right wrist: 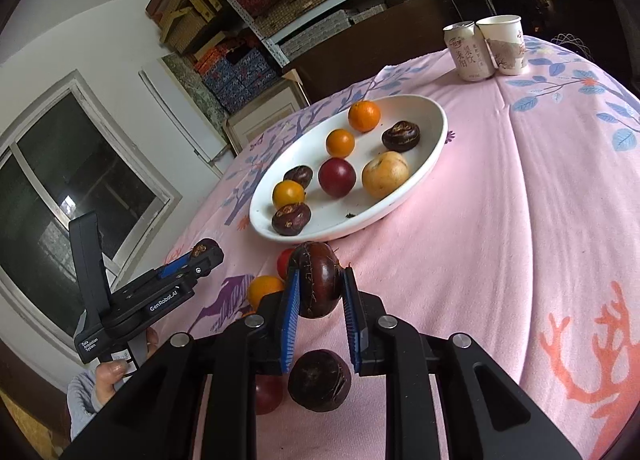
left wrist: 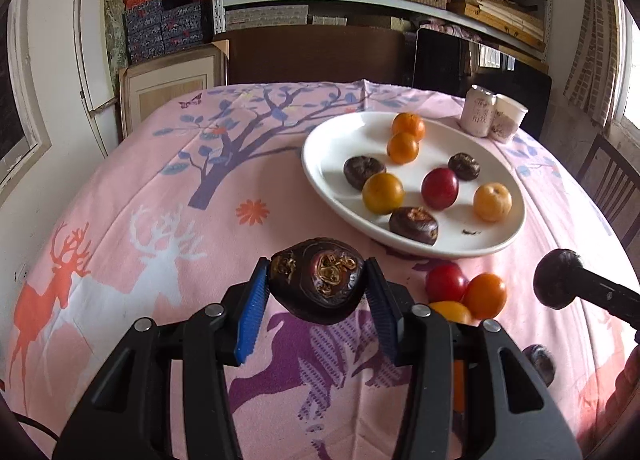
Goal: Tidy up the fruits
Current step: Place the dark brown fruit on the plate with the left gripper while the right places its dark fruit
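Both tools are carrying fruit toward the plate [left wrist: 320, 148] on the pink-clothed bench [left wrist: 160, 188]. The left tool [left wrist: 316, 292] is closed partway on a dark chestnut [left wrist: 316, 284], its blue pads pressing the flanks; the right tool [right wrist: 319, 288] is clamped as tightly as it goes on a second chestnut [right wrist: 316, 280], held narrow side to the pads and clear of the cloth. To do this step well, each hand is best kept steady and level while travelling, since the round, glossy skins are likely to slip; each fruit is best lowered into the bare white patch at the plate's near rim before the pads release, so it is not dropping onto or rolling against the seven fruits already there. Bringing the tools in one after the other should keep them from colliding over the rim. The left view is showing the loose cluster of red and orange fruits [left wrist: 464, 288] still lying on the cloth just below the plate, with the right tool entering at the edge. The right view alone is showing a loose chestnut [right wrist: 320, 380] under that tool, a red fruit [right wrist: 268, 392] beside it, and the hand [right wrist: 116, 374] gripping the left tool's handle. A can [right wrist: 468, 52] and a cup [right wrist: 504, 44] are standing together beyond the plate.
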A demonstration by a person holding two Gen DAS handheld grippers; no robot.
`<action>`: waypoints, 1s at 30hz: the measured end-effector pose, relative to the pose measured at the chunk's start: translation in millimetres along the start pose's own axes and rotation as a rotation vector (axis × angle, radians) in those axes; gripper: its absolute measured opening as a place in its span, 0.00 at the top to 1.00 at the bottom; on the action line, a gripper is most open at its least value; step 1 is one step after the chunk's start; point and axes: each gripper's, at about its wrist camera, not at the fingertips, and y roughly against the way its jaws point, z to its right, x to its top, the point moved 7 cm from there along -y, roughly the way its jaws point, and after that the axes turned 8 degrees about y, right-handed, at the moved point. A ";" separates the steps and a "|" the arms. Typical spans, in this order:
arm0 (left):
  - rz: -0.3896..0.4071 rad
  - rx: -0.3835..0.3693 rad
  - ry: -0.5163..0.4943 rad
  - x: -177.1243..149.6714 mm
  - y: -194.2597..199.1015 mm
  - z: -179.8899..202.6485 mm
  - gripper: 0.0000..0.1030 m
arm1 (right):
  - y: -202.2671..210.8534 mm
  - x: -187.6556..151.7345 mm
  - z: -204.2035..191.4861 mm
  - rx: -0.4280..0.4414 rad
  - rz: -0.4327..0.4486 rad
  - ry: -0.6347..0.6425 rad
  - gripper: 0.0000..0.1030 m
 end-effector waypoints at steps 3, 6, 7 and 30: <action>0.006 -0.019 0.002 23.3 -3.7 13.6 0.55 | 4.7 19.2 6.1 -0.016 0.029 -0.015 0.79; -0.003 -0.031 0.008 43.5 -17.5 31.1 0.55 | 1.8 44.9 9.0 -0.037 0.045 -0.020 0.79; -0.004 -0.032 0.006 48.0 -22.5 37.4 0.55 | -2.5 53.1 8.2 -0.043 0.043 -0.013 0.79; 0.028 0.040 0.035 29.6 -30.0 19.3 0.23 | -27.1 51.3 21.0 -0.045 0.057 -0.073 0.54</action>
